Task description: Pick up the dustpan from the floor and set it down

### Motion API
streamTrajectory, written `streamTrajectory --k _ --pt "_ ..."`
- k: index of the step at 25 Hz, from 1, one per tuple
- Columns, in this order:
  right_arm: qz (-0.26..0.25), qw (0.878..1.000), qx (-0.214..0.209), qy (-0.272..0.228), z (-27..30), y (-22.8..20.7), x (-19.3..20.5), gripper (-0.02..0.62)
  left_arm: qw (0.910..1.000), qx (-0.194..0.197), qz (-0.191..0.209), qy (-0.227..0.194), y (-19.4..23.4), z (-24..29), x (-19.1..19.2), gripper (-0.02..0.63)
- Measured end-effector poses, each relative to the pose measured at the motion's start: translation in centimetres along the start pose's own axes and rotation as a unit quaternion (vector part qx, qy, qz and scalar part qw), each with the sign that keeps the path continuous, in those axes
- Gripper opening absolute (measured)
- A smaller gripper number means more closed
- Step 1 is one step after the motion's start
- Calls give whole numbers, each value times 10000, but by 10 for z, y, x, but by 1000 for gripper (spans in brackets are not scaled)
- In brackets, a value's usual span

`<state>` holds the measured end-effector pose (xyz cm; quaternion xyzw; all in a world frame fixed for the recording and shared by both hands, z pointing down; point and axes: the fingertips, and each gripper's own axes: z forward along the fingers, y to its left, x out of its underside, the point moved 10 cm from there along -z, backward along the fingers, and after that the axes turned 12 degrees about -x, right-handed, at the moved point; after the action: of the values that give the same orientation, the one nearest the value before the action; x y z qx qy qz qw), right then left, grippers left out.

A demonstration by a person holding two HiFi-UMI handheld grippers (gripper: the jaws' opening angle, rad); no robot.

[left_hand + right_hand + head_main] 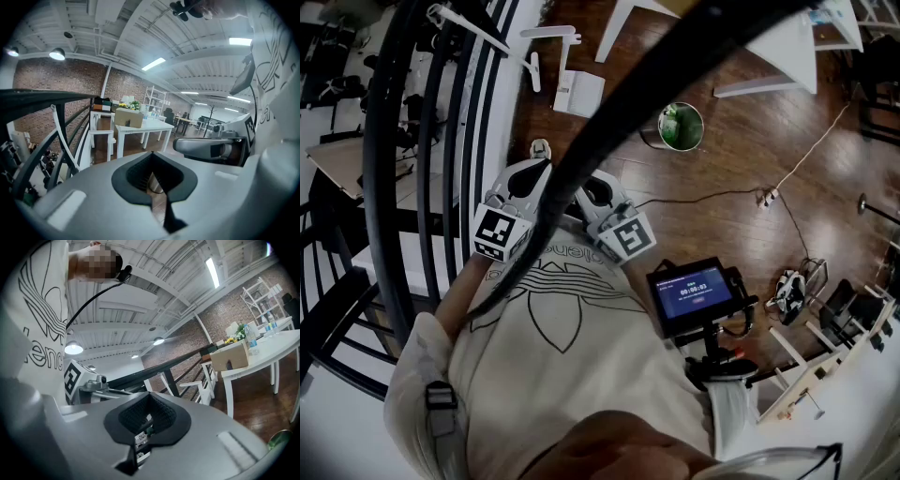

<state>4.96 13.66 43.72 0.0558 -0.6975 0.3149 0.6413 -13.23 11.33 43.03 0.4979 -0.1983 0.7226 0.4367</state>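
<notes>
L tongs (151,159), R tongs (149,401) closed, empty

Dark wood floor (722,150), white table (145,125), brick wall (47,79), black railing (382,169).

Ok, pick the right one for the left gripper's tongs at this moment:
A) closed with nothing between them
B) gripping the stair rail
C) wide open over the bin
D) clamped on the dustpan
A: the left gripper view shows the tongs of the left gripper brought together with nothing caught between them.
</notes>
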Motion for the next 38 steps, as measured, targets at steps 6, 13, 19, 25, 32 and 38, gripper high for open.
streamTrajectory --k 6,13,19,25,32,38 --pt "-120 9994 289 146 9 -11 -23 2 9998 25 -215 -22 19 6 -13 21" --pt "-282 9982 469 242 -7 -21 -17 2 9997 152 -77 -155 27 45 -10 21" --pt "40 9981 514 342 15 -8 -25 2 9995 176 242 105 62 67 -13 21" --pt "468 9941 890 402 -19 -7 -3 2 9951 -274 856 410 83 168 40 264" --pt "1234 9784 1515 672 -59 13 21 2 9936 -434 1033 -107 106 219 31 261" --pt "1199 9791 1585 432 -60 9 23 2 9896 -478 1149 725 100 252 25 86"
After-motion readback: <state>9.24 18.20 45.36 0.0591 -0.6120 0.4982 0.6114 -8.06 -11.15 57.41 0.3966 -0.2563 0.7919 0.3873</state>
